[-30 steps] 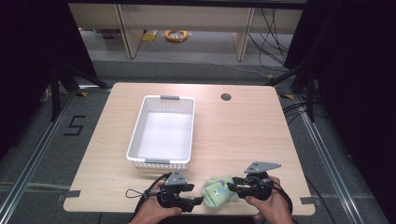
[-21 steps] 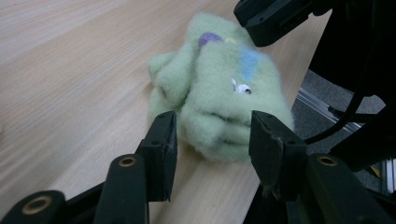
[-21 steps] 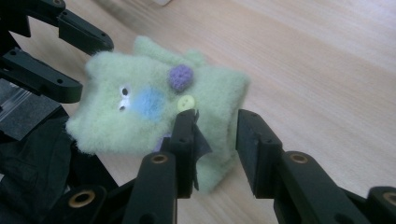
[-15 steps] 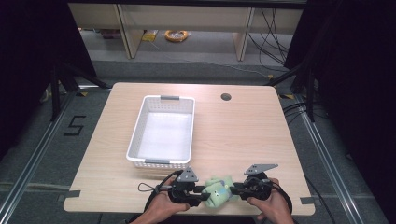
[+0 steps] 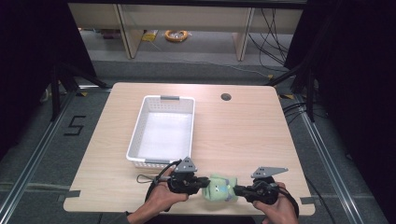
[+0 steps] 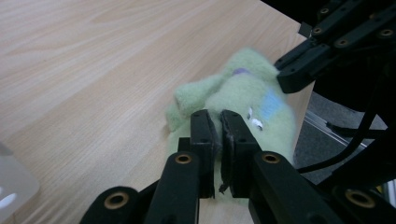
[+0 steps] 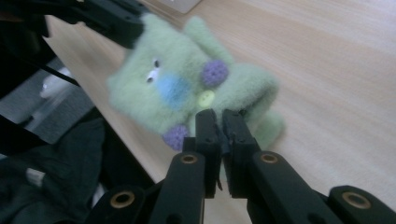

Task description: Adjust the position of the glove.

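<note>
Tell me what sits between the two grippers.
The green plush toy lies between the left gripper and the right gripper, each pinching one side of it near the table's front edge. The high view shows this.

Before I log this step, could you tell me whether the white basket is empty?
Empty: the white basket shows only its bare floor in the high view, and the green plush toy sits outside it near the table's front edge.

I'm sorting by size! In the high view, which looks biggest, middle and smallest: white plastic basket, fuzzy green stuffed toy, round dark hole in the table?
1. White plastic basket, by far the largest.
2. Fuzzy green stuffed toy.
3. Round dark hole in the wooden tabletop, smallest, though it lies farther from the camera.
</note>
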Demonstrator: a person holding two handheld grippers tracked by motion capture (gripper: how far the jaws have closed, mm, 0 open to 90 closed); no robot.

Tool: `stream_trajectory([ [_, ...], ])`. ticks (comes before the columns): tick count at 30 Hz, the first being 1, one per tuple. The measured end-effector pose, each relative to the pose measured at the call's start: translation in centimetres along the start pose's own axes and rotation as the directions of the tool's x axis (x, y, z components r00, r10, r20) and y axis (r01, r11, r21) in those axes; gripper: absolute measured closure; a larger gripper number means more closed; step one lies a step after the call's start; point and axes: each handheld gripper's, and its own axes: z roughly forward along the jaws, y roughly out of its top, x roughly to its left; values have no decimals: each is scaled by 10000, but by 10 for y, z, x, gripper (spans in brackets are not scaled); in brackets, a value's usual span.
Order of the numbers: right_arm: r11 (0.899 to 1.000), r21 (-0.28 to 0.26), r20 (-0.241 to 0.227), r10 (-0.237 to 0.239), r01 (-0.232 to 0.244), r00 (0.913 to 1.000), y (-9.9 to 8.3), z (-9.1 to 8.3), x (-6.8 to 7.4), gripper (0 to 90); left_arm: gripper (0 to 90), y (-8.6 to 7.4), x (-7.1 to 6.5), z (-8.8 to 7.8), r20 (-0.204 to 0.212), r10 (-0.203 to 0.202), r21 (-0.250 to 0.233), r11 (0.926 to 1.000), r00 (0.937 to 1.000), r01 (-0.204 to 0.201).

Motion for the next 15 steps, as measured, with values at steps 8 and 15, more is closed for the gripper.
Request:
stream_trajectory([
  [8, 9994, 313, 206, 147, -153, 9997, -11, 8, -4, 859, 815, -10, 9, 14, 70, -722, 434, 9965, 9974, 719],
  [15, 9987, 447, 450, 205, -225, 9988, -11, 9, -6, 740, 671, -13, 12, 9, -182, -891, 543, 9945, 9959, 900],
])
